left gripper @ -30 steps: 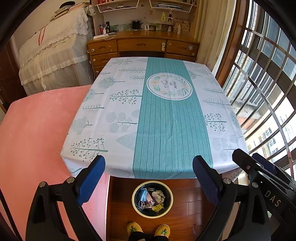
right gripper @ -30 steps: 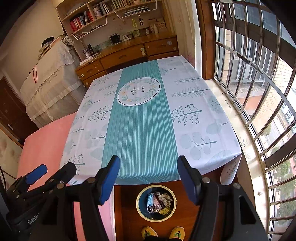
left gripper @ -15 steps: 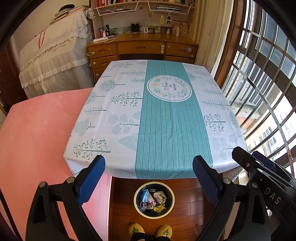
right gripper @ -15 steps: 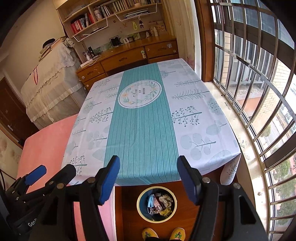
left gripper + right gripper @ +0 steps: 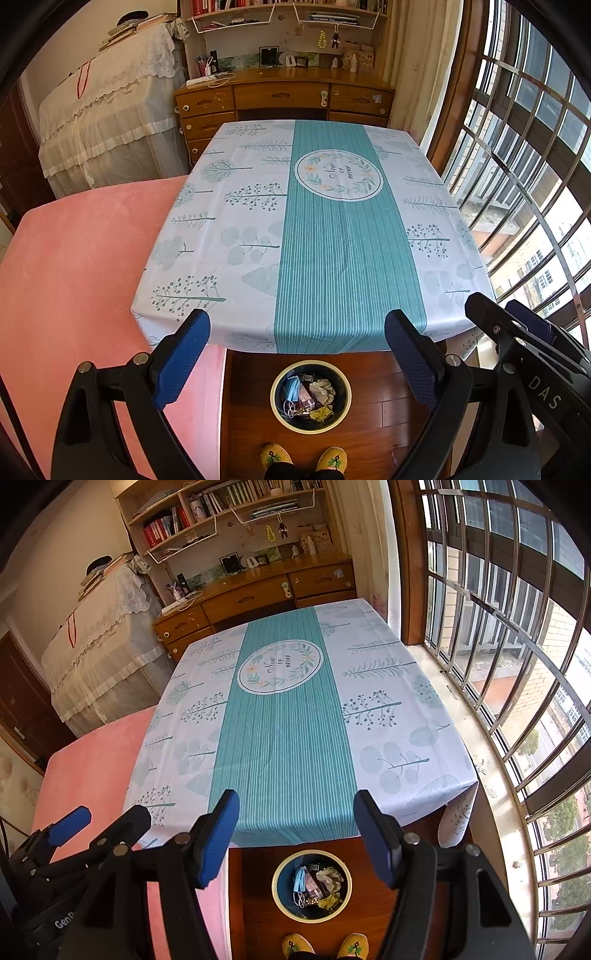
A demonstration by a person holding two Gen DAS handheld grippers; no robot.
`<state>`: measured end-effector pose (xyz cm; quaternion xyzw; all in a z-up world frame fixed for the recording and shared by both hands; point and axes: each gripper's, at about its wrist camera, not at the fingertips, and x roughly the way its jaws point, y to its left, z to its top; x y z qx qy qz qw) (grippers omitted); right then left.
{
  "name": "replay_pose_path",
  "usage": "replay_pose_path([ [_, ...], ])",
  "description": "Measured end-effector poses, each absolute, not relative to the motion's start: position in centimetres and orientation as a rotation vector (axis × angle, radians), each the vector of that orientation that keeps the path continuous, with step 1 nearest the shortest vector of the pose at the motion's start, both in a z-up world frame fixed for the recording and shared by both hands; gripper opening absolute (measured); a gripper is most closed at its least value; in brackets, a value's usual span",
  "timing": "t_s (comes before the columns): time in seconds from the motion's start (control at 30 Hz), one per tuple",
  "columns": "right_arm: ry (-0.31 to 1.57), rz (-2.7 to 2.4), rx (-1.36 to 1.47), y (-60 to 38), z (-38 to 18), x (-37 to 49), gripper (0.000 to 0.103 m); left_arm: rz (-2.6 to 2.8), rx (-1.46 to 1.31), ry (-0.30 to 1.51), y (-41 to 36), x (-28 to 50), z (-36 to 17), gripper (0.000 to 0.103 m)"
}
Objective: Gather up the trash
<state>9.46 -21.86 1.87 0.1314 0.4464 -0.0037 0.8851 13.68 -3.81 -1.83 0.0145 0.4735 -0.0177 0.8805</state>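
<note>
Bright daylight from window (image 5: 524,155); sharp focus; fisheye-bent edges.

slippers (image 5: 303,458): heels cut off by the bottom edge | trash bin (image 5: 311,885): contents too small to tell apart, base hidden | tabletop (image 5: 332,240): legs hidden under the cloth | bookshelf (image 5: 221,502): top cut off

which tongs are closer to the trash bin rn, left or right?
Neither clearly. The left tongs and right tongs are both open, empty and held above the trash bin, side by side over the near table edge. The right tongs may sit slightly more directly over it.
</note>
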Motion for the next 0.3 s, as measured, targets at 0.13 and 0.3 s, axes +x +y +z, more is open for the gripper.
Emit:
replay_pose_path([
  [0.13,0.928,-0.006,0.274,-21.94,2.04,9.18,0.065,-0.035,0.032,0.988,-3.49,13.37,-1.75,0.094],
  [0.3,0.928,-0.007,0.275,-21.88,2.03,9.12,0.065,-0.041,0.029,0.992,-3.03,13.10,-1.65,0.094],
])
